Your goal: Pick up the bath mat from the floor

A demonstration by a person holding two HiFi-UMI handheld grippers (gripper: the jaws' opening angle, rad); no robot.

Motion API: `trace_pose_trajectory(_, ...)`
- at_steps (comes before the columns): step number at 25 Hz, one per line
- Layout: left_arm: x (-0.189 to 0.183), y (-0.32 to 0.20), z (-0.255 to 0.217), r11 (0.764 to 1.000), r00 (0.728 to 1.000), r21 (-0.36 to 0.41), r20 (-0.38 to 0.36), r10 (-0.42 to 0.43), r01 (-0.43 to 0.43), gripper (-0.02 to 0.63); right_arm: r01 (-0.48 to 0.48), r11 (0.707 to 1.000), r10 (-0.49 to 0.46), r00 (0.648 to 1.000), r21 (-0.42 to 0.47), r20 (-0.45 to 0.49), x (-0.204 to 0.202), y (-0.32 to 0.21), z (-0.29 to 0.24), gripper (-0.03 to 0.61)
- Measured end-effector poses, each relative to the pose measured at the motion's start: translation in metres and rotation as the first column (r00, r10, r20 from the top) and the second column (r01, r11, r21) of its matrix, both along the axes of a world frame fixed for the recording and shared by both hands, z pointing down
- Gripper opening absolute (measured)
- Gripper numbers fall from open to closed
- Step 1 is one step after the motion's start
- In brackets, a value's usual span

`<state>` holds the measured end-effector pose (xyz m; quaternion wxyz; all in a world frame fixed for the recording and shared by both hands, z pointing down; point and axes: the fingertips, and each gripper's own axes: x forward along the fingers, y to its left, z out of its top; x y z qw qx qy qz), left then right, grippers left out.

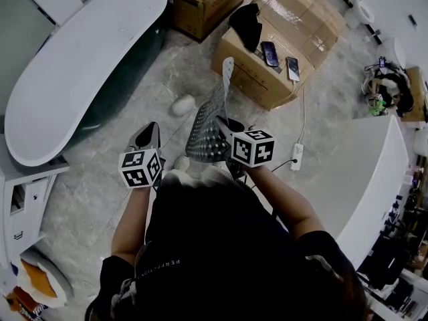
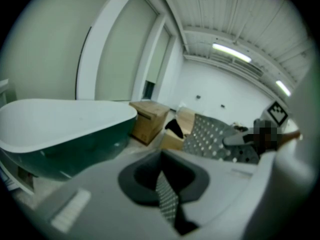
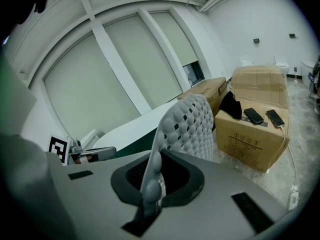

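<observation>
One grey perforated rubber bath mat (image 1: pixel 212 116), off grey mottled floor (image 1: pixel 134 105), clamped by right tool (image 3: pixel 150 171); left tool (image 2: pixel 165 194) closed, empty. One white oval bathtub (image 1: pixel 87 59) leftward; open floor between.

This is looking like a big work rm set up as a bathrm: a white tub (image 1: pixel 80 52) is standing on the grey tile floor (image 1: pixel 87 199), w/ brown cardboard boxes (image 1: pixel 314 27) sitting nearby & long lights (image 2: pixel 231 53) shining overhead.

Bath mat (image 1: pixel 208 129): grey, perforated, bubble-textured; off the floor (image 1: pixel 100 179), held upright and curled, an edge pinched in each set of jaws.
</observation>
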<state>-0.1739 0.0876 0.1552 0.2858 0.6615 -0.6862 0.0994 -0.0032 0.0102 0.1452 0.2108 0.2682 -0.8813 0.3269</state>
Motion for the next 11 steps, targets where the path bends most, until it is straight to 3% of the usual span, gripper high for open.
trace_pose_trajectory(11,0.0003,0.0098,0.0041,1.0,1.0,-0.005,-0.007,-0.002,0.002,0.006,0.008,1.0,-0.008,1.0,0.004,0.006,-0.0044,0.007,-0.0016,0.011)
